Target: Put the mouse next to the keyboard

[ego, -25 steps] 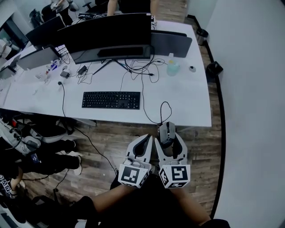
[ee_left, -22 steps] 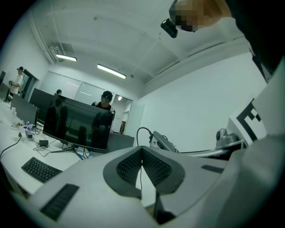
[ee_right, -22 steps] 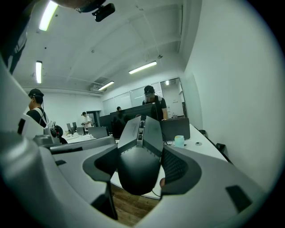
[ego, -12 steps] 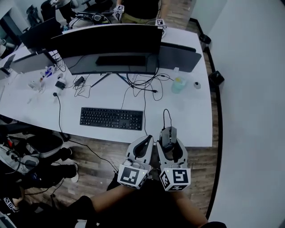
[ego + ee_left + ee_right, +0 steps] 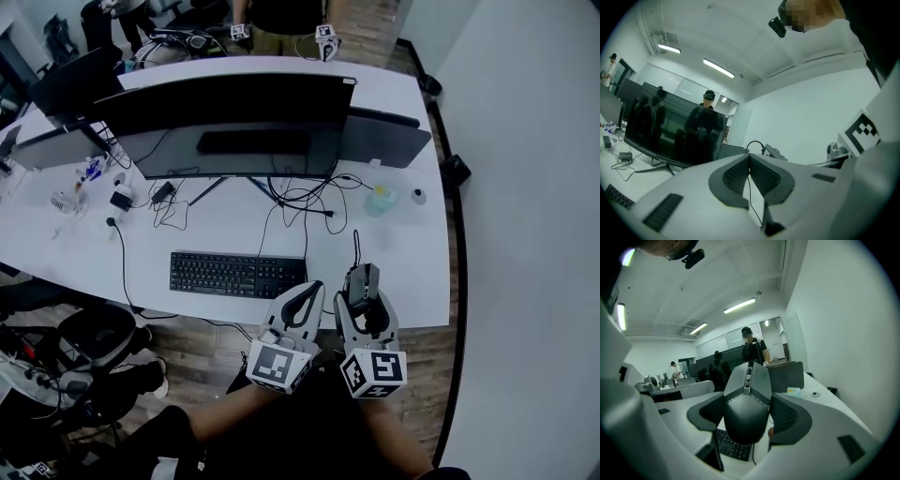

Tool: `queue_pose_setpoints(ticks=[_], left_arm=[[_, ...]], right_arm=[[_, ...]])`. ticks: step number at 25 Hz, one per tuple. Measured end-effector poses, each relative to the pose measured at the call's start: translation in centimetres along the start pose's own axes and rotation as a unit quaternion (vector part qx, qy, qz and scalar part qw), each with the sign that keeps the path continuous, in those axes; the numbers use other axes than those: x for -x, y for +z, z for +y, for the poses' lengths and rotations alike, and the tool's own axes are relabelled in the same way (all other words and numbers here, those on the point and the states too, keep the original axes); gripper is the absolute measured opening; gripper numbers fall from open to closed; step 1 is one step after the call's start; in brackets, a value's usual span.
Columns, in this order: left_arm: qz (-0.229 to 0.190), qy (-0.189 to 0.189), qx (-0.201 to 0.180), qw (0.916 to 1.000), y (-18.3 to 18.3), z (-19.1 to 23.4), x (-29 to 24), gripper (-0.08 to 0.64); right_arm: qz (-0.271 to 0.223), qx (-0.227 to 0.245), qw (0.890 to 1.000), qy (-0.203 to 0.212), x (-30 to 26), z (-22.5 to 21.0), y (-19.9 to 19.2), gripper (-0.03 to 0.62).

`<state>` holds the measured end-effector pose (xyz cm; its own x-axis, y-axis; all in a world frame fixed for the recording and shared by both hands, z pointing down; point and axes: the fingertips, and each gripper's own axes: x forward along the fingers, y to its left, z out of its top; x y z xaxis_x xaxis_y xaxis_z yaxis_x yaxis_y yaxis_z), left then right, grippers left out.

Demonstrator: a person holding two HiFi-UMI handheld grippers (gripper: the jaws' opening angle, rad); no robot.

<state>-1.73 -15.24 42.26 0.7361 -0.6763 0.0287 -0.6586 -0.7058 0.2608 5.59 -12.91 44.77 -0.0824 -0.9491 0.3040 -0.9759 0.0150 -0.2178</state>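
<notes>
Right gripper view shows the mouse (image 5: 746,399) clamped across its flanks by the right gripper (image 5: 749,414), nose pointing away and the rounded back toward the camera; the ribbed pads (image 5: 786,414) bear on the sides about midway along the body, which looks the right place to hold it. In the head view the mouse (image 5: 362,280) hangs over the desk's (image 5: 417,267) front edge, toward the front right corner and just right of the keyboard's (image 5: 238,275) right end, apparently lifted clear of the surface, since the keys show below it in the right gripper view. Its cable (image 5: 356,246) loops from the nose back toward the tangle under the monitor (image 5: 225,122). I judge the mouse light and rigid, a hard plastic shell that will not give under the squeeze, yet its smooth sides taper, so it could slide forward or twist out if the grip loosens or moves nearer the narrow nose. The buttons and wheel on top want no pressure. The cable is the one soft part: it has slack now, though it may drag or nudge the mouse round as it is set down. The left gripper (image 5: 307,294) hovers just beside the right one, over the same front edge; in the left gripper view its jaws meet at the tips with nothing between them.
</notes>
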Motion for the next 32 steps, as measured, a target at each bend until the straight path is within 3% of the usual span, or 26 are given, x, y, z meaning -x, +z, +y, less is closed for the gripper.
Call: queue_pose_setpoints(ticks=[10,20,25,32], left_arm=[[0.046,0.005,0.016,0.9988,-2.6,2.2,-0.4,0.003],[0.070,0.027,-0.012,0.9971,-4.5,3.9,-1.4,0.003],[0.080,0.046,0.023,0.9954,-5.5,5.6,-2.2,0.003],[0.078,0.053,0.021,0.9953,-6.2,5.9,-3.2,0.003]], right_arm=[[0.016,-0.024,0.999,-0.038,-1.2,-1.7,-1.9,0.304],[0.052,-0.042,0.997,-0.033,-3.4,-4.0,-5.4,0.304],[0.085,-0.031,0.995,-0.036,-5.8,-5.2,-8.9,0.304],[0.148,-0.012,0.989,-0.027,-8.8,-6.7,-14.2,0.304]])
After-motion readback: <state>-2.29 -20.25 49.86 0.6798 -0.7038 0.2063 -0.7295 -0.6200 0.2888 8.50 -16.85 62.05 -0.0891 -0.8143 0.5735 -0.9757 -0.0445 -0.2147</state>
